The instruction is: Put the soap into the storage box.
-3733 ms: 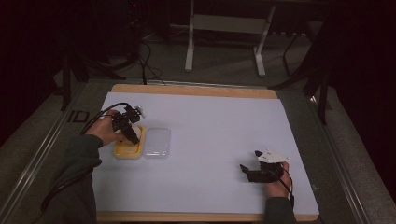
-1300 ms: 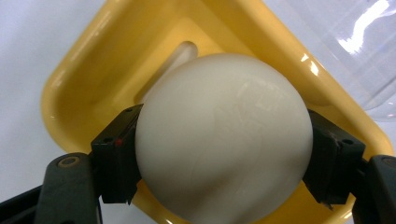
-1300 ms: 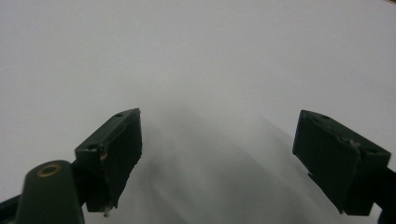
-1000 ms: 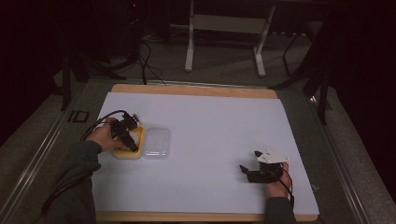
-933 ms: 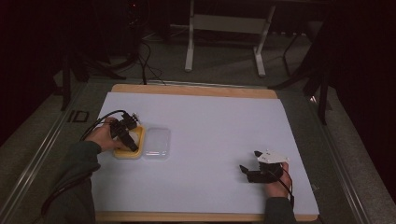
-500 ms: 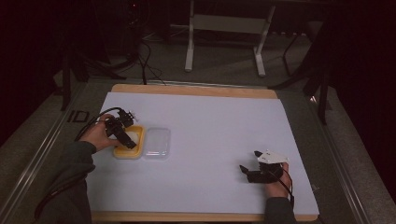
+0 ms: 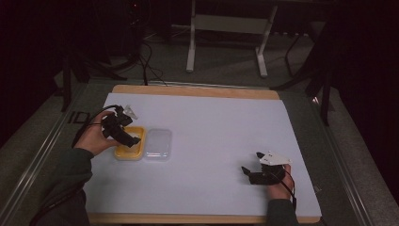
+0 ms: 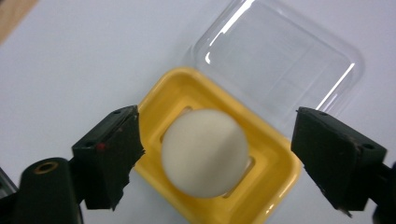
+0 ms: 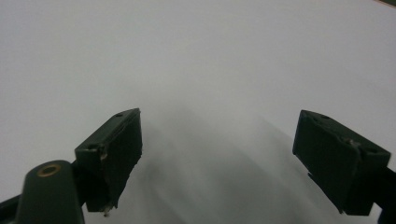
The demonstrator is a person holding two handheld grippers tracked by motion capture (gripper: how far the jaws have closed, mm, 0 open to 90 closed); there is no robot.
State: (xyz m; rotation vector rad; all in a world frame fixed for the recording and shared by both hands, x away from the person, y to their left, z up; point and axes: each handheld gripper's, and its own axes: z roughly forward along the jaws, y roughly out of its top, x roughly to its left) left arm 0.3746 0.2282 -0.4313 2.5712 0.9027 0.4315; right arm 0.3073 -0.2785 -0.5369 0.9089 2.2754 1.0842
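White table cover (image 7: pixel 211 136) fills the middle of the high view, dark room behind it with a metal stand at the top.

Pale round ball (image 8: pixel 204 152), egg-like, sits in the yellow tray (image 8: pixel 275 179), centre of the left gripper view. Clear lid (image 8: pixel 285 60) lies flat on the cover at upper right of that view, its edge touching or just beside the tray, so the tray is uncovered. In the high view both sit at the left of the frame, tray (image 7: pixel 136 151) and lid (image 7: pixel 158 143) side by side.

Left gripper (image 8: pixel 212 161) hovers over the tray, jaws wide apart, one on each side of the ball, gripping nothing. In the high view it (image 7: pixel 134 140) hangs over the tray's near-left part.

Right gripper (image 9: pixel 217 156) is also wide open and holding nothing, bare cover under it. It (image 7: pixel 245 173) rests at lower right of the high view, well apart from the tray.

Progress, as a judgement: lid off and ball seated, so either a pick of the ball or closing the lid is left. Cannot tell which.
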